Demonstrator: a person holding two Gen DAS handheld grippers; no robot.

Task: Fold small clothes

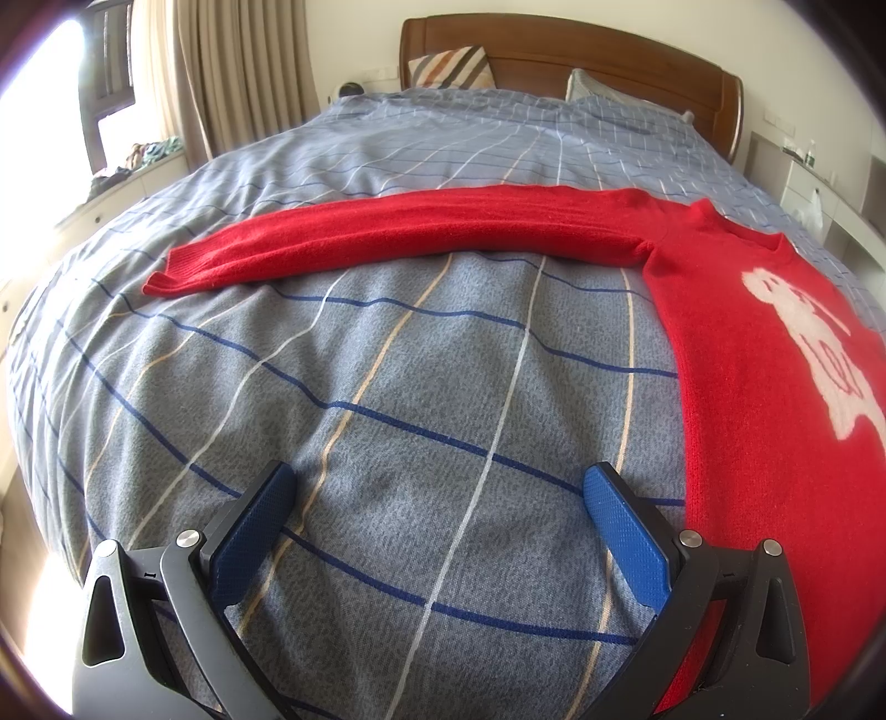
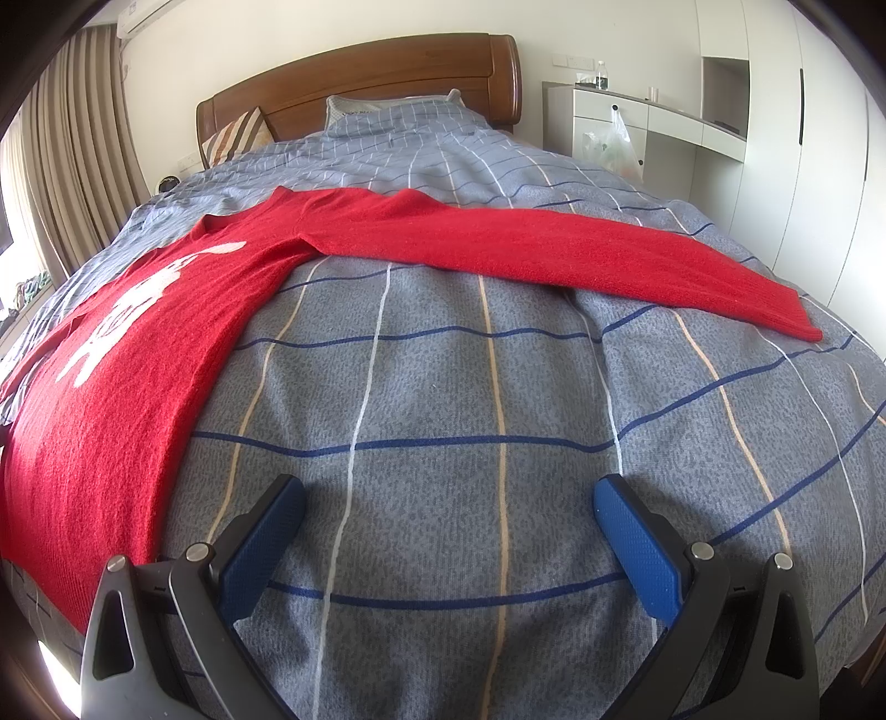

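A red sweater (image 1: pixel 764 354) lies flat on the bed, front side up, with a white picture (image 1: pixel 803 343) on its chest. Its neck points toward the wooden headboard (image 1: pixel 554 50) and its bottom edge points toward the foot of the bed. Both sleeves are stretched straight out to the sides, so the longest line of the sweater runs across the bed. One sleeve (image 1: pixel 398 232) reaches far out to the left, and the other sleeve (image 2: pixel 581 249) reaches far out to the right.

The left gripper (image 1: pixel 437 498) hangs low over the blue checked blanket (image 1: pixel 387 387), just beside the sweater's left edge. Its jaws are spread wide and hold nothing. The right gripper (image 2: pixel 448 504) hangs over the blanket on the sweater's other side, also spread wide with nothing in it.

A striped pillow (image 1: pixel 451 66) leans on the headboard. Tan curtains (image 1: pixel 243 72) hang by the window. A white cabinet (image 2: pixel 626 127) stands beside the bed with a plastic bag (image 2: pixel 612 144) hanging on it. Nothing lies between the grippers and the sweater.
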